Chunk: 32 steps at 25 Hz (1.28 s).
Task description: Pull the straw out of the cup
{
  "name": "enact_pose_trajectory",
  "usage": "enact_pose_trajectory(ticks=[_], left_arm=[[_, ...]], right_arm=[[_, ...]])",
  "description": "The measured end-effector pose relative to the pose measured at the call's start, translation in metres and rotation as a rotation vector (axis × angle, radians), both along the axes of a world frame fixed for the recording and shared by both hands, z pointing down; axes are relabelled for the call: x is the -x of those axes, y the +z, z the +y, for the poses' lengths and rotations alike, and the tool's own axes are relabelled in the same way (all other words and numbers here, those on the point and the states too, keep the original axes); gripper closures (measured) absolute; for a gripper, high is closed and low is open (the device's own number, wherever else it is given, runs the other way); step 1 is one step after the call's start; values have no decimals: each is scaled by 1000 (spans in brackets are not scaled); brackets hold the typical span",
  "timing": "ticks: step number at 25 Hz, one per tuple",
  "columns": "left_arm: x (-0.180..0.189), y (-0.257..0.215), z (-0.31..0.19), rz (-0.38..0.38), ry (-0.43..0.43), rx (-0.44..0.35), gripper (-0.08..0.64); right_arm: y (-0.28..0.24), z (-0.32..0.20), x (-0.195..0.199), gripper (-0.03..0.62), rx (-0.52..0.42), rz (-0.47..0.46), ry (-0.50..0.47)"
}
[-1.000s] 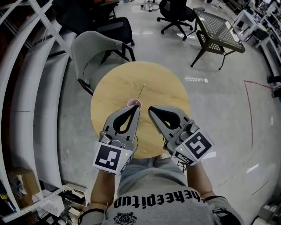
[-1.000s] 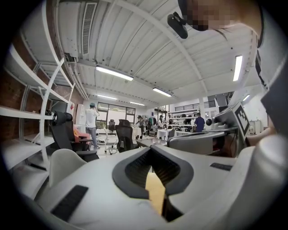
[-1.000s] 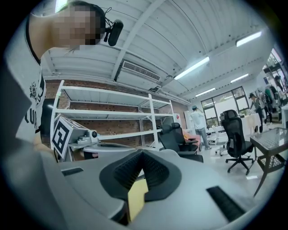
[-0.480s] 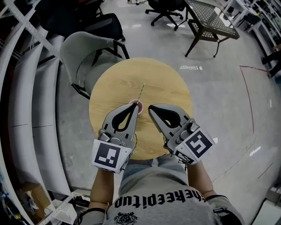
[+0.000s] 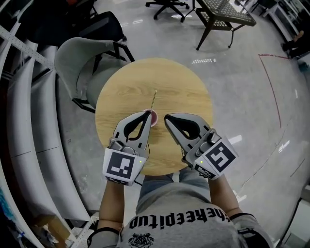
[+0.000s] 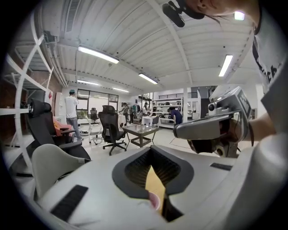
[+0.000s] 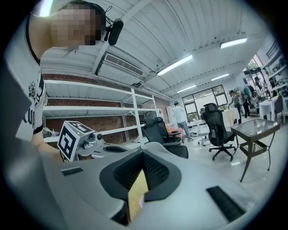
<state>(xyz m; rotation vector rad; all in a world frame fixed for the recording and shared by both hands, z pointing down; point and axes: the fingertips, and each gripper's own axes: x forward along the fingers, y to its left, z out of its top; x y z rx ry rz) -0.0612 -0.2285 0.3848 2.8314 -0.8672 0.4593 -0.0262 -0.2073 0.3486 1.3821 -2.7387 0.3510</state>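
From where I stand, the left gripper (image 5: 147, 114) and right gripper (image 5: 167, 117) hover over the round tabletop (image 5: 179, 92), jaws together and empty, the left tip beside the pink cup (image 5: 153, 118) with its straw (image 5: 153, 100).

The cup (image 5: 153, 118) stands on the tabletop (image 5: 180, 86), near its middle. The straw (image 5: 154, 100) is in the cup and leans toward the far side. The left hand-held gripper (image 5: 147, 114) lies over the near half of the tabletop, its tip just beside the cup on the left. The right hand-held gripper (image 5: 166, 117) is near the cup on the right. A chair (image 5: 72, 59) stands behind the tabletop to the left, and a side table (image 5: 222, 13) well behind to the right.
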Motion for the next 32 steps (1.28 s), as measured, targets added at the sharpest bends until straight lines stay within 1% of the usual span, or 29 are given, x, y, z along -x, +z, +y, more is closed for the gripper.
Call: enact_pose_trajectory(ticks=[6,8,12,16,18,23,32], left_arm=[[-5,24,-12,-33,73,35,525],[-8,30,-19,-43,87,31,522],[-11,43,-29,-60,97,76,520],[-14,60,-36,-77,137,76,515],[-15,68,-38,-81,146,99,514],[-15,92,-45,-112,173,160,477],[-26,118,-51,-136,198,229,445]], right_arm=[[6,-3,-7,578,25,13,47],[8,-2,-10,579,33,17,58],[11,-1,-15,579,46,25,72],[14,1,-18,578,55,33,85],[15,1,-20,578,55,33,91],[20,-1,-23,578,62,41,104],[27,1,-34,578,85,49,138]])
